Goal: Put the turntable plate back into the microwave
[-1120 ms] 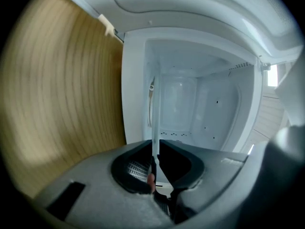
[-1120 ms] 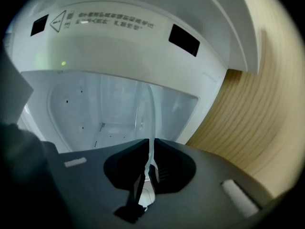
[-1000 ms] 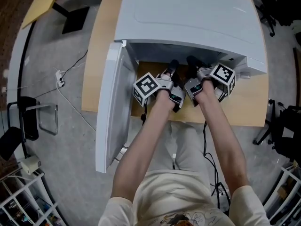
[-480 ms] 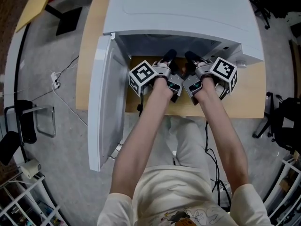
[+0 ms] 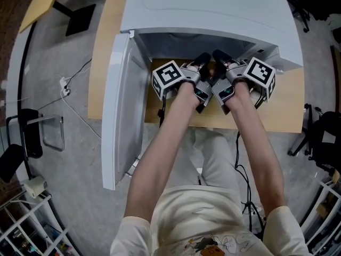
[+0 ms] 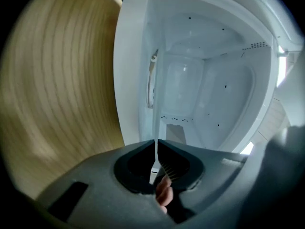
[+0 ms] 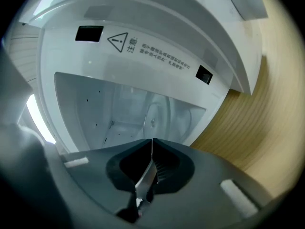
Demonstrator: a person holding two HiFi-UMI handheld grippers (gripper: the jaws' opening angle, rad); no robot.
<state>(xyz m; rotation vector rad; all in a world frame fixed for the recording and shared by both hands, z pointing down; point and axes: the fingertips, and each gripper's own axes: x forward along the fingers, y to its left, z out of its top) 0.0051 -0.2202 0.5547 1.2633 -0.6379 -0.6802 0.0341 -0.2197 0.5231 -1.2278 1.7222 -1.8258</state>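
The clear glass turntable plate (image 6: 156,104) shows edge-on as a thin pale line running from my left gripper's jaws toward the cavity. My left gripper (image 6: 156,141) is closing, its tips pressed on the plate's rim. In the right gripper view the plate (image 7: 153,120) is a faint disc with a small hub. My right gripper (image 7: 151,140) is shut on its near rim. In the head view the left gripper (image 5: 202,61) and right gripper (image 5: 218,56) sit side by side at the mouth of the white microwave (image 5: 202,9). I cannot make out the plate there.
The microwave door (image 5: 120,105) hangs open to the left. The microwave stands on a wooden table (image 5: 104,63). The white cavity (image 6: 214,94) lies straight ahead of the jaws. On the floor are cables (image 5: 66,87), a chair (image 5: 32,137) at left and another chair (image 5: 319,137) at right.
Both grippers have edged toward the microwave's mouth with the plate, and the right one has risen a little. The door stays open.
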